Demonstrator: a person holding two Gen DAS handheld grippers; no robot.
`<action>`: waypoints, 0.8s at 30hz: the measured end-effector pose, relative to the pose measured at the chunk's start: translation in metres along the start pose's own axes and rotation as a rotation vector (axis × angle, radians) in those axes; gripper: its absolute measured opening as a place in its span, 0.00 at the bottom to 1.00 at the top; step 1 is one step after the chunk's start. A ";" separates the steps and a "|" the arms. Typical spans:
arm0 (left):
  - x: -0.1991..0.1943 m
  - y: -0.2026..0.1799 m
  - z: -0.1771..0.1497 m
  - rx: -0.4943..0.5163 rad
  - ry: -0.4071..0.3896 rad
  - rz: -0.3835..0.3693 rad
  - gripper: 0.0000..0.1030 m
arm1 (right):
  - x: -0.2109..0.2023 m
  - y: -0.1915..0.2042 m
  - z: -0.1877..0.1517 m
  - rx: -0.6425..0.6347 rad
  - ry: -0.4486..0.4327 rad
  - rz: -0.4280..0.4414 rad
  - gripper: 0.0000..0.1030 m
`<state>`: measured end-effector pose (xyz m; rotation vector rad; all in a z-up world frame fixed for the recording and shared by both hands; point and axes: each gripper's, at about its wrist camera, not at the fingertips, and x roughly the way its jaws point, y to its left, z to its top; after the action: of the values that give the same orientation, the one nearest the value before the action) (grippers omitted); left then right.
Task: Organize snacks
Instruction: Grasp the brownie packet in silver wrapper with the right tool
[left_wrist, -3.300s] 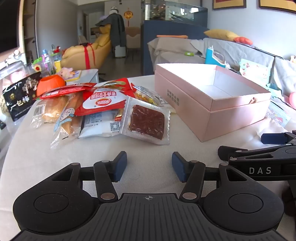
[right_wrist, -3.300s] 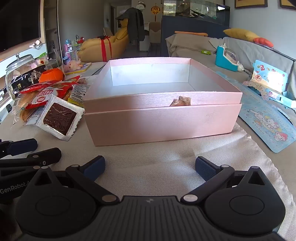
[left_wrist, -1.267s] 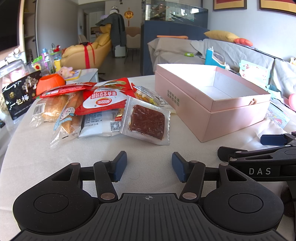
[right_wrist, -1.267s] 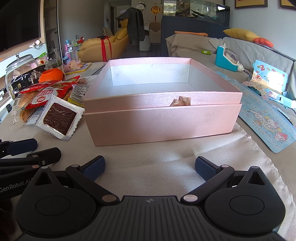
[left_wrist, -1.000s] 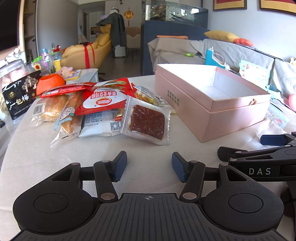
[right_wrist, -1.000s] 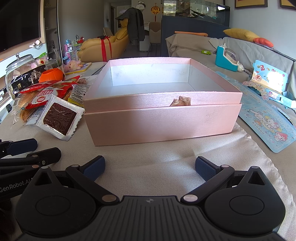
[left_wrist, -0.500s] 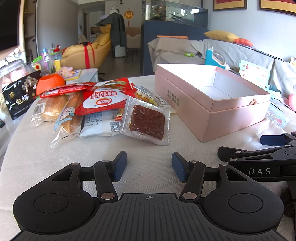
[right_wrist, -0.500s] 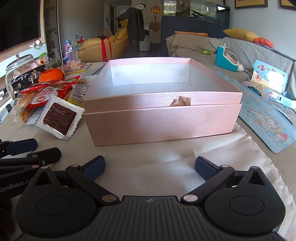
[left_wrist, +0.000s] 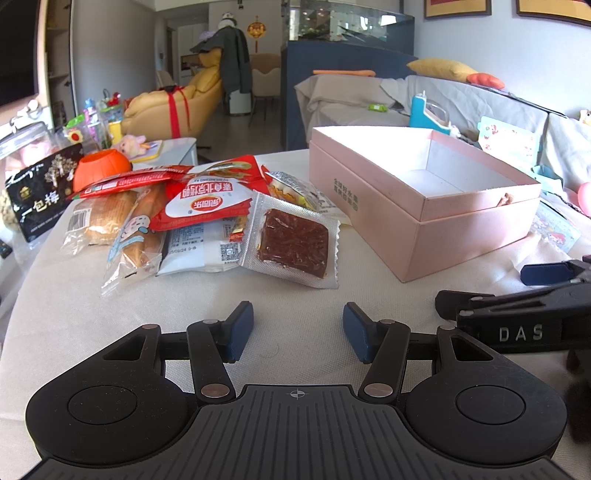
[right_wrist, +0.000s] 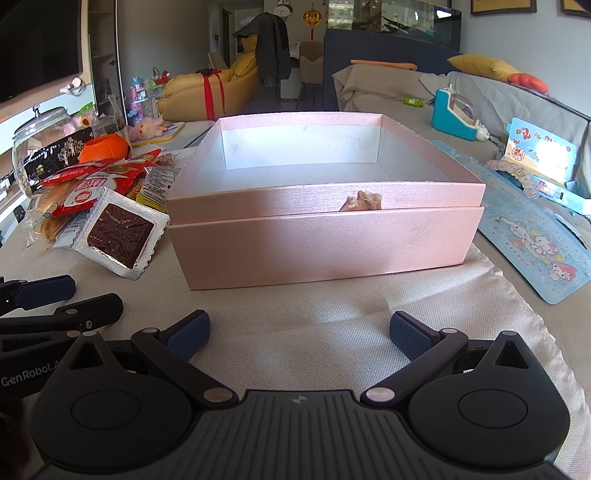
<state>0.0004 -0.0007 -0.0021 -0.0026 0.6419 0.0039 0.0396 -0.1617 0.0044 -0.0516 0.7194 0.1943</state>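
Observation:
A heap of snack packets lies on the cloth-covered table: a clear pack with a brown square nearest, a red-and-white packet, wrapped bread rolls. To their right stands an open pink box, nothing inside it. My left gripper is open over bare cloth, short of the brown pack. My right gripper is open wider, in front of the box. Each gripper shows at the edge of the other's view.
An orange cup and a black bag sit behind the heap; a glass jar stands at far left. Sticker sheets lie right of the box. A sofa with a blue toy is behind.

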 end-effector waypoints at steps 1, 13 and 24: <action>0.000 0.000 0.000 0.000 0.000 0.000 0.58 | 0.002 -0.001 0.003 -0.004 0.019 0.002 1.00; -0.015 0.050 0.013 -0.127 0.029 -0.082 0.51 | 0.022 -0.005 0.034 -0.099 0.181 0.092 1.00; -0.033 0.116 0.033 -0.221 -0.043 -0.033 0.50 | 0.037 0.011 0.077 -0.018 0.157 0.317 0.95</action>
<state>-0.0071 0.1150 0.0438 -0.2261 0.5961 0.0426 0.1144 -0.1361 0.0380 0.0312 0.8811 0.5038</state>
